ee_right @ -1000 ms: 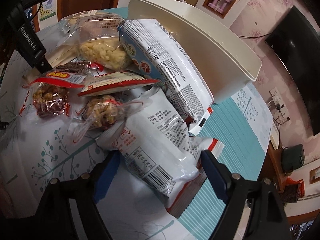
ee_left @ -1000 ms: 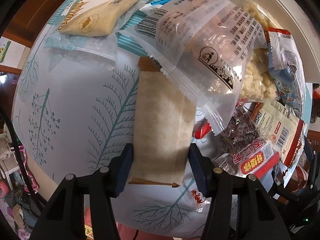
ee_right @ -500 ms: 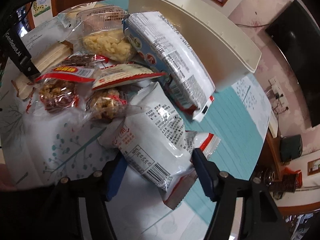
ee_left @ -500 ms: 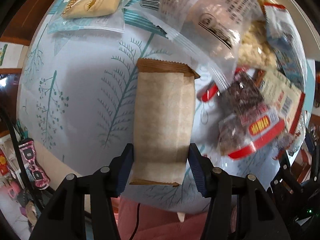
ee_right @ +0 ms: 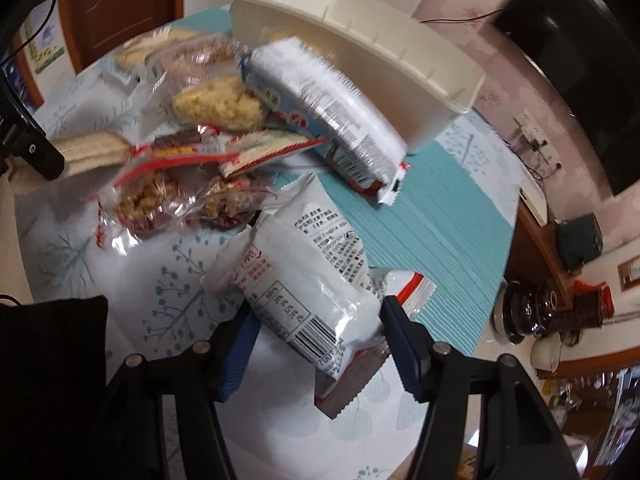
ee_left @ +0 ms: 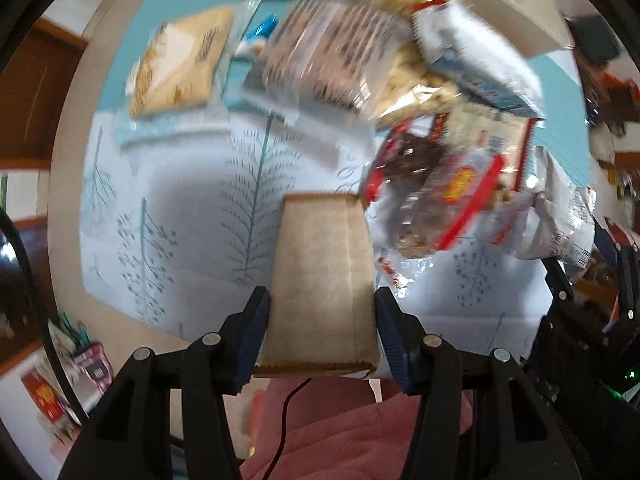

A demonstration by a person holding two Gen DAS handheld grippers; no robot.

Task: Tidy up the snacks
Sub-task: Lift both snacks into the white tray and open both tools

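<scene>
My left gripper is shut on a flat beige paper-look snack packet and holds it lifted above the tree-patterned tablecloth. In the right wrist view the same packet shows at the far left. My right gripper has its jaws closing on a white printed snack packet. Both pads press the packet's sides, and its near end is raised off the cloth. A cream plastic bin stands at the back of the table, behind the snack pile.
Between the two grippers lies a pile: a blue-and-white bag leaning on the bin, a yellow puffed snack, and red-edged nut packets. A flat yellow cracker packet lies far left. Pink cloth shows below the table edge.
My left gripper has risen with the beige packet, drawing it out from under the clear bag. The right jaws have narrowed onto the white packet and lifted it slightly.
</scene>
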